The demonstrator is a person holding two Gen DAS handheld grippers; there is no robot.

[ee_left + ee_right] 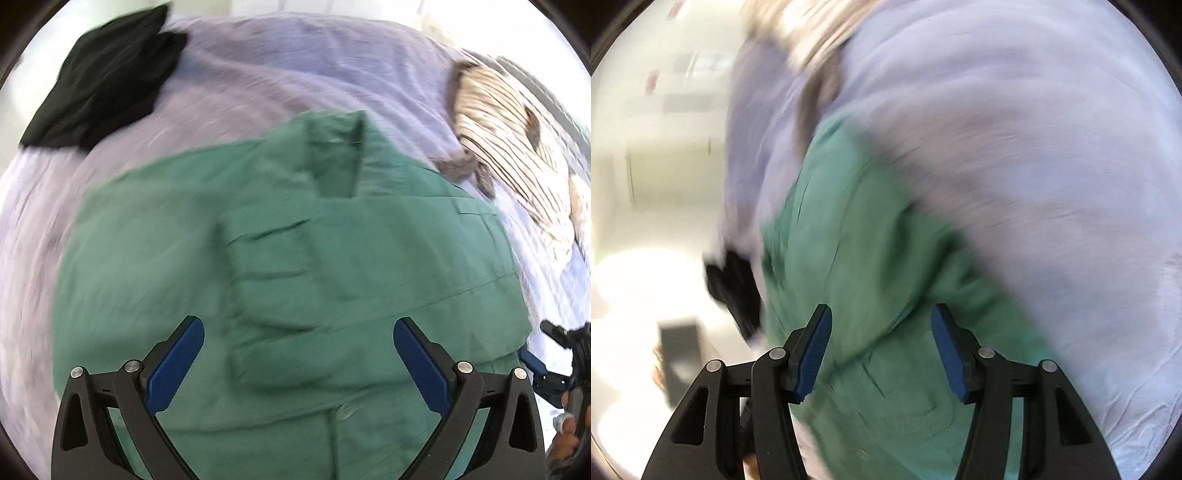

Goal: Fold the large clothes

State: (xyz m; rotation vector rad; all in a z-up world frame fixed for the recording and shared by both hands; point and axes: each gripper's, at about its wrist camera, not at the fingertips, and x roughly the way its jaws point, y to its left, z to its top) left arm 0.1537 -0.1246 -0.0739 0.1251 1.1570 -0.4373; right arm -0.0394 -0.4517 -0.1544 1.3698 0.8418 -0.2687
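Observation:
A green button shirt (pixel 295 266) lies partly folded on a lilac bed sheet (pixel 295 62), collar toward the far side, a sleeve folded across its middle. My left gripper (pixel 299 332) is open and empty, hovering above the shirt's lower front. In the right wrist view, which is blurred, the same green shirt (pixel 864 258) runs up the middle. My right gripper (pixel 881 314) is open and empty above its edge. The right gripper also shows at the left wrist view's right edge (pixel 543 365), beside the shirt's hem.
A dark folded garment (pixel 107 81) lies at the far left of the bed. A beige striped garment (pixel 509 147) lies at the far right. The bed's edge and a pale floor (pixel 657 177) show left in the right wrist view.

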